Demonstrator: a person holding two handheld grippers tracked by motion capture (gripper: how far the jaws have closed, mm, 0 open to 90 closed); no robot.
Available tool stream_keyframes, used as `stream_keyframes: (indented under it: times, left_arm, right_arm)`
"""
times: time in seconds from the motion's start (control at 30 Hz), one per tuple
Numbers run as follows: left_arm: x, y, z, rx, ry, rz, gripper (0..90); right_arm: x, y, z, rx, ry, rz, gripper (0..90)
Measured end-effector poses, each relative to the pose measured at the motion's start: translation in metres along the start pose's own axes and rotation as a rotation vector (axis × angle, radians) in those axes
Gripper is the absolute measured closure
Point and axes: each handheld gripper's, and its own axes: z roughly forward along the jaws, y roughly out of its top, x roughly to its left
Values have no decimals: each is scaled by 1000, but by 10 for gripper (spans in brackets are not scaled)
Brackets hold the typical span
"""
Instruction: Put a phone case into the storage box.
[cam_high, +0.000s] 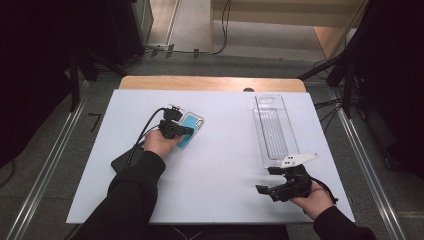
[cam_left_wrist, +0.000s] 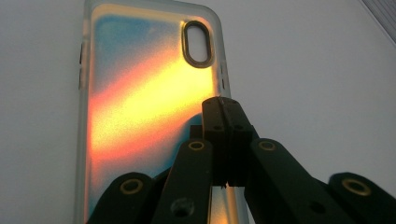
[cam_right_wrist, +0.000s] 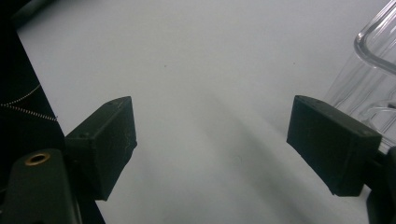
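Pinching the near edge of the phone case (cam_left_wrist: 144, 116) flat on the white surface (cam_high: 220, 165), the left hand-held gripper (cam_left_wrist: 223, 109) is clenched on it — likely to lift — while the right hand-held gripper (cam_right_wrist: 210, 140) idles, jaws spread, beside the clear tray (cam_high: 275, 130).

Right claw (cam_right_wrist: 212, 140) gapes over white table (cam_right_wrist: 210, 56), beside clear tray (cam_right_wrist: 373, 74).

Glossy iridescent plastic phone case (cam_left_wrist: 149, 107), clear plastic tray (cam_high: 275, 130), matt white table (cam_high: 220, 170).
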Motion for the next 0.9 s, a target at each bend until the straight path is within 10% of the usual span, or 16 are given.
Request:
stream_keyframes:
  times: [0.2, 0.6, 0.9]
  left_arm:
    - [-1, -1, -2, -5, 7, -2, 876]
    - [-18, -11, -49, -128, -91, -3, 473]
    - [-40, -41, -72, -129, -133, 102, 378]
  right_arm:
    - [0, 0, 0, -1, 1, 1, 142]
    - [0, 0, -1, -1, -2, 3, 142]
    - [-1, 0, -1, 4, -6, 12, 142]
